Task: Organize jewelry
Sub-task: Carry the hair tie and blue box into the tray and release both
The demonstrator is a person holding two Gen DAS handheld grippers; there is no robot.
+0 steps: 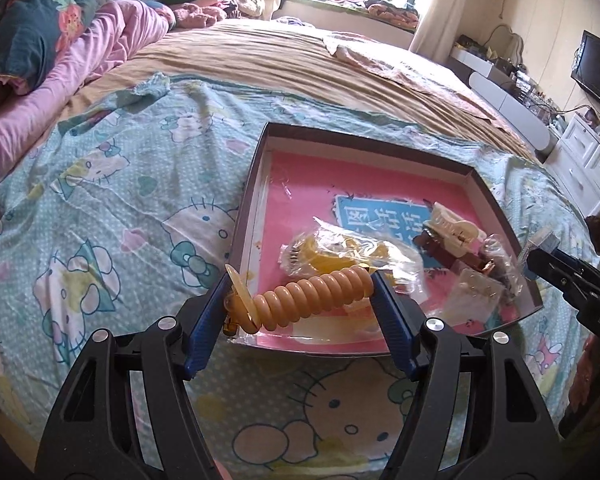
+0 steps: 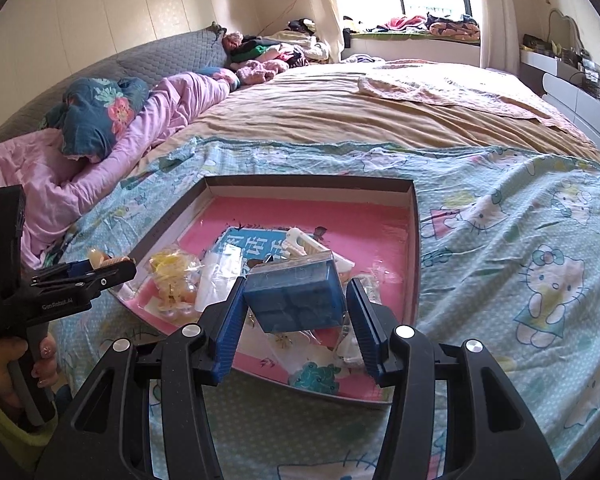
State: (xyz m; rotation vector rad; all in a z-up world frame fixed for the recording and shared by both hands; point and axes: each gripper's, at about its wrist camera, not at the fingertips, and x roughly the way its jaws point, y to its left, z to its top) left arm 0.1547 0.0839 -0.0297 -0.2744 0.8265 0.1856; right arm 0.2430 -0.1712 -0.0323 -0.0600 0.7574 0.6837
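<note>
Clamping an orange spiral hair tie (image 1: 314, 296) end to end between its 2 blue pads, the left hand-held gripper (image 1: 300, 300) hangs over the near left corner of a shallow box lid (image 1: 256, 184); a pale, flat charm on the tie presses against the left pad. The right hand-held gripper (image 2: 296, 308) is clenched on a small blue jewelry case (image 2: 296, 300) with a clear cover, tilted and raised above the near part of the same lid. From the left wrist camera the right hand-held gripper shows at the far right edge, its tips at the lid's right side.

Inside the lid, on its pink lining, lie a clear plastic bag of yellow pieces (image 1: 340, 252), a cream claw hair clip (image 1: 456, 224) touching a brown clip (image 1: 440, 246), and several small clear packets (image 1: 476, 292) near the right wall. The lid rests on a Hello Kitty sheet (image 1: 120, 200) spread over the bed (image 1: 280, 56), with a pink quilt (image 1: 100, 52) bunched along the left side.
</note>
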